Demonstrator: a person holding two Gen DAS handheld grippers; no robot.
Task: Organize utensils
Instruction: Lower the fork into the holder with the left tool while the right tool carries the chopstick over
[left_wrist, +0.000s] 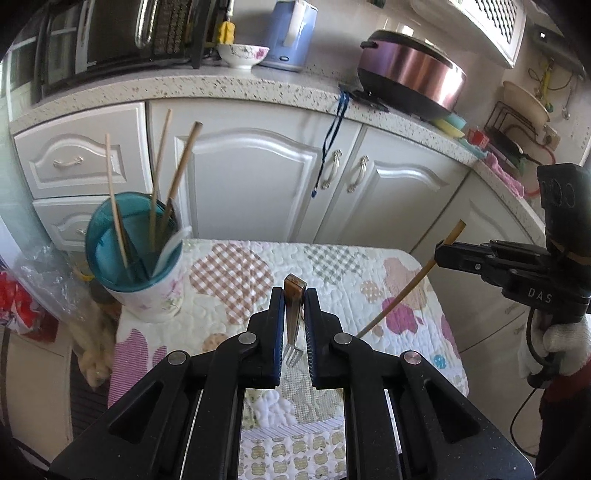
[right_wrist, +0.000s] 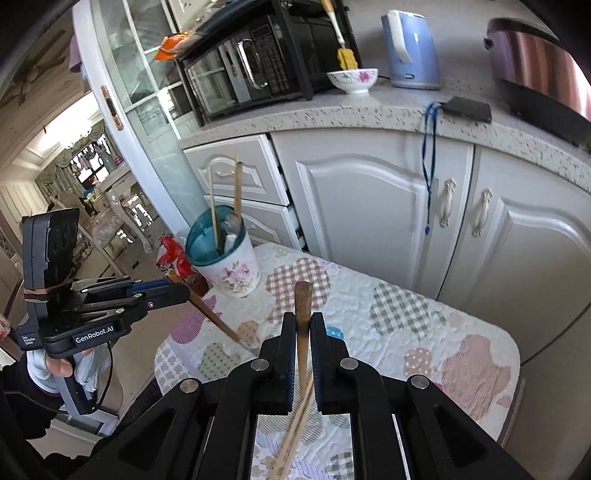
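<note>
Nearest, in the left wrist view, the left claw (left_wrist: 294, 314) clamped almost fully closed on a fork (left_wrist: 294, 321), gripped along the flat handle with the tines hanging toward the camera and the brown-tipped end poking up past the jaws. Likely light, rigid metal, smooth enough to pivot or slip in a narrow pinch; best held mid-handle, as here, and dropped in tines-down. In the right wrist view, the right claw (right_wrist: 303, 332) likewise nearly closed, on a chopstick (right_wrist: 302, 332) taken close to its thick upper end, the long thin part trailing down below the jaws. Very light, stiff, round wood, prone to swing about the grip; possibly two sticks together, hard to tell through the blur. Both items held clear above the quilted cloth (left_wrist: 332, 266) on the small worktop. Farther back, at its far left corner, a floral cup (left_wrist: 147, 280) with a teal lining, already holding several chopsticks, apparently the destination; tall, tippy and probably breakable, so gentle insertion advised.
</note>
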